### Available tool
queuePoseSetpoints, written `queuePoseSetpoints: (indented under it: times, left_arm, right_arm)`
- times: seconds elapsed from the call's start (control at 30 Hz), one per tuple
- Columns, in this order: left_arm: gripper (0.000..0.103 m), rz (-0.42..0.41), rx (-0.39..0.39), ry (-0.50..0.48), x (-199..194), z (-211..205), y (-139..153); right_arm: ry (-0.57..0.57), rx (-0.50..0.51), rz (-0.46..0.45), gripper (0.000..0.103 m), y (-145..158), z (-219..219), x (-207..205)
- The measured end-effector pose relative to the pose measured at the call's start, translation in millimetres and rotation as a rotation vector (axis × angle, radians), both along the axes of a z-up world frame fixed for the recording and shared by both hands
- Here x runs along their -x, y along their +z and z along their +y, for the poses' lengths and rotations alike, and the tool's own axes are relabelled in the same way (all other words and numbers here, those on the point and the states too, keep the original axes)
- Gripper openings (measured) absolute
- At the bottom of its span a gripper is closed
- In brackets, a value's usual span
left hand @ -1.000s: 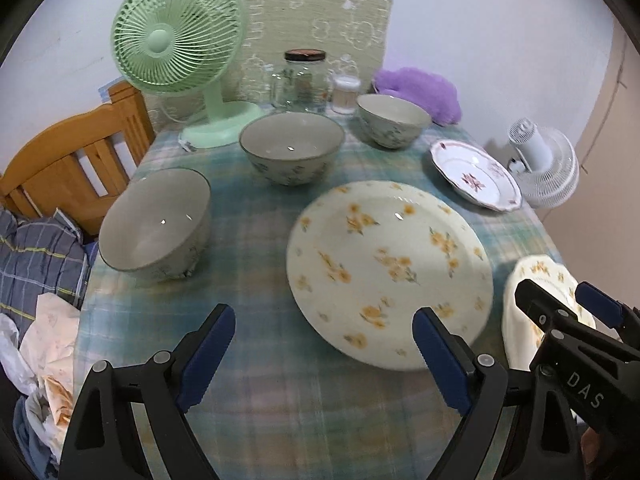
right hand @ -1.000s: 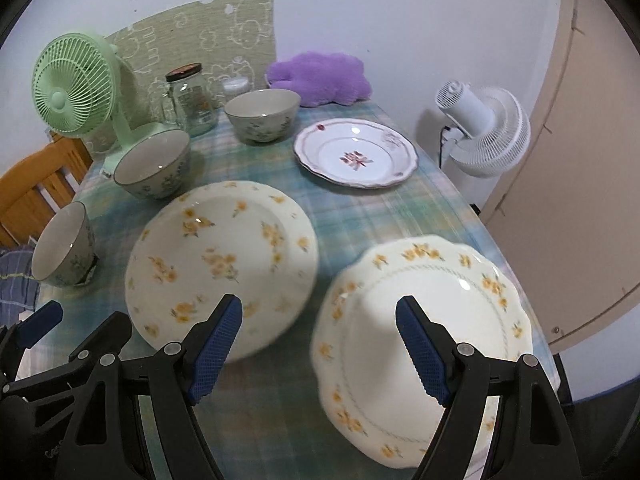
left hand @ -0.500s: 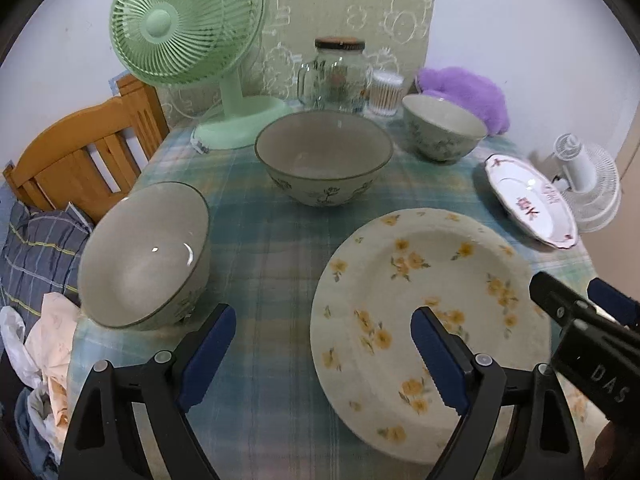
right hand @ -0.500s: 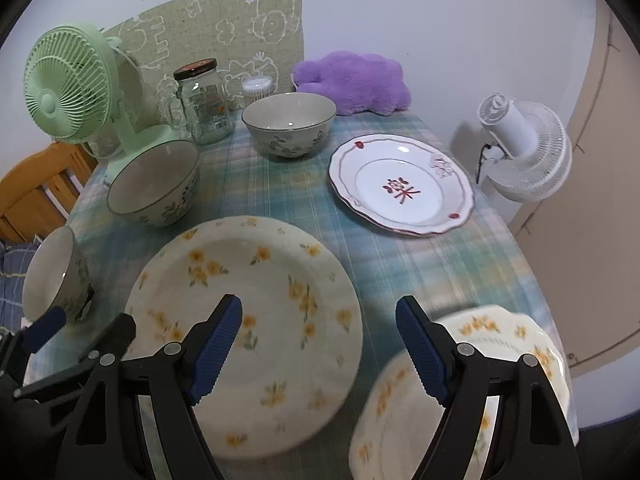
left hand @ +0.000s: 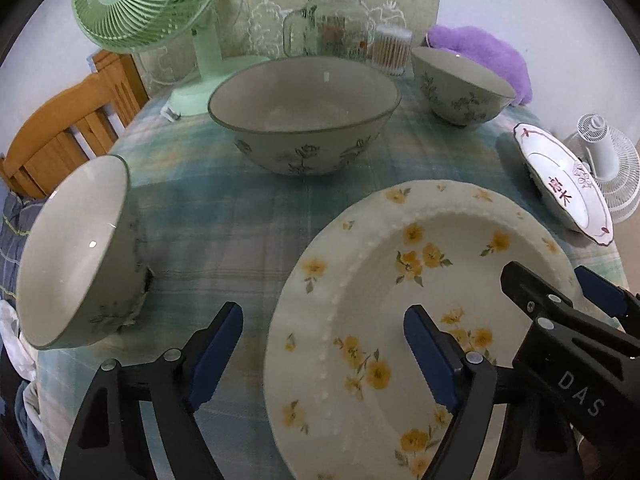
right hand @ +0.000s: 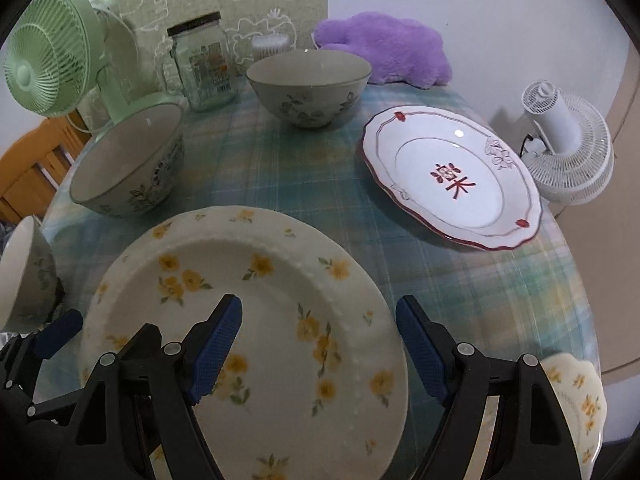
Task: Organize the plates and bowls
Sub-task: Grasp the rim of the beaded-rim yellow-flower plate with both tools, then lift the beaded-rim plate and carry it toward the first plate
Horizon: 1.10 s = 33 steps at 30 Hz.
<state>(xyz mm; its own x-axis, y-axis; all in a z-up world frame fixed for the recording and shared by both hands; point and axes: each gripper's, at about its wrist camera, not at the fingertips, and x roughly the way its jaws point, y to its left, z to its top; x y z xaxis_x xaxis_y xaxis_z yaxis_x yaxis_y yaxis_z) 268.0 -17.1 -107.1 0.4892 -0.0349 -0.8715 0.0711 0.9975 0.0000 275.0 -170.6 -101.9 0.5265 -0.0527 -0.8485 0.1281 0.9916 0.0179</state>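
Note:
A large yellow-flowered plate lies on the plaid tablecloth right in front of both grippers. My left gripper is open and empty over its left rim. My right gripper is open and empty over its right part. Three pale green floral bowls stand around: a big one, a small one at the left edge, another at the back. A red-rimmed plate lies at the right. A scalloped yellow-flowered plate lies at the near right.
A green fan, a glass jar, a cotton-swab box and a purple plush stand along the back. A wooden chair is at the left, a white fan beyond the table's right edge.
Both grippers have moved forward and lower over the table. The large flowered plate is now close under them, and the scalloped plate has slid to the right view's lower right corner. Both stay open.

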Motion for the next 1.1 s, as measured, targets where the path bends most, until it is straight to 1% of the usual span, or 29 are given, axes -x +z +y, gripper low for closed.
queuePoseSetpoints:
  times: [0.2, 0.23, 0.27, 0.3, 0.37, 0.57, 0.87, 1.1]
  left_arm:
    - [0.083, 0.003, -0.006, -0.016, -2, -8, -2]
    - [0.082, 0.012, 0.000, -0.039, -2, -12, -3]
    - [0.085, 0.018, -0.003, -0.058, -1, -16, -3]
    - [0.085, 0.017, -0.015, -0.055, 0, -17, -3]
    - [0.085, 0.028, 0.003, -0.046, -1, -14, -2]
    - [0.083, 0.029, -0.003, -0.040, 10, -6, 2]
    - [0.084, 0.041, 0.007, -0.032, 48, 18, 7]
    - [0.084, 0.079, 0.009, -0.044, 80, 37, 3]
  right_arm:
    - [0.000, -0.012, 0.023, 0.081, -10, -3, -10]
    - [-0.007, -0.010, 0.022, 0.081, -11, -3, -11]
    - [-0.010, -0.003, 0.022, 0.081, -11, -2, -11]
    - [-0.002, 0.006, 0.029, 0.081, -11, -1, -12]
    - [0.012, 0.020, 0.037, 0.080, -11, 1, -12]
    - [-0.002, -0.012, 0.052, 0.078, -7, 4, -3]
    - [0.008, -0.018, 0.070, 0.078, -2, 27, 36]
    - [0.032, -0.024, 0.102, 0.077, -1, 46, 75]
